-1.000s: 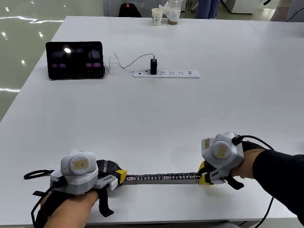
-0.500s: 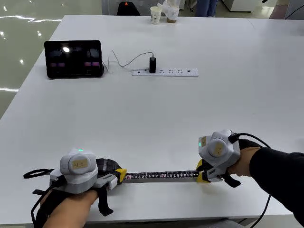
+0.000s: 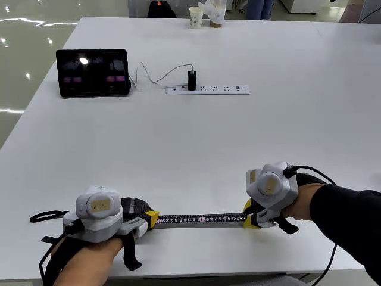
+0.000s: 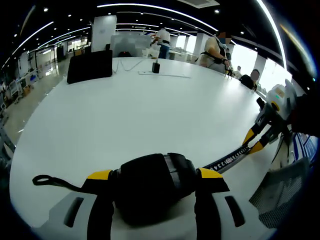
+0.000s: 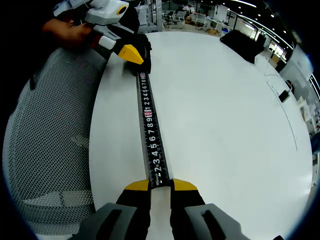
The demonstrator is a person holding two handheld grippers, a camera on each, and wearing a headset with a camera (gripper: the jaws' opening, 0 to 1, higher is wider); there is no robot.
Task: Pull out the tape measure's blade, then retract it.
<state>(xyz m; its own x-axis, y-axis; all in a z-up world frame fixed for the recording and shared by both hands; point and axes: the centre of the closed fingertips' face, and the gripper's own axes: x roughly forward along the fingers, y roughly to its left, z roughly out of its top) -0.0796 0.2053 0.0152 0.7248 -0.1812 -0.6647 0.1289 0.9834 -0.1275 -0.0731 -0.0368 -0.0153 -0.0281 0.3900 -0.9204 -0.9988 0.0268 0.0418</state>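
A black tape measure case (image 4: 152, 182) sits between the yellow-tipped jaws of my left gripper (image 3: 146, 220), which is shut on it near the table's front edge. The dark blade (image 3: 199, 219) with white numbers runs flat along the white table from the case to my right gripper (image 3: 250, 220). In the right gripper view the blade (image 5: 149, 127) stretches away from the jaws toward the left gripper (image 5: 131, 54), and my right gripper (image 5: 160, 186) is shut on its end. A black wrist strap (image 4: 55, 181) trails left of the case.
A dark tablet (image 3: 93, 72) stands at the back left. A white power strip (image 3: 208, 89) with a black plug and cable lies mid-table. Paper cups (image 3: 196, 16) stand at the far edge. A mesh chair (image 5: 55, 130) is beside the table's front edge.
The right gripper has moved left toward the left gripper, and the exposed blade is shorter. The left gripper has stayed in place.
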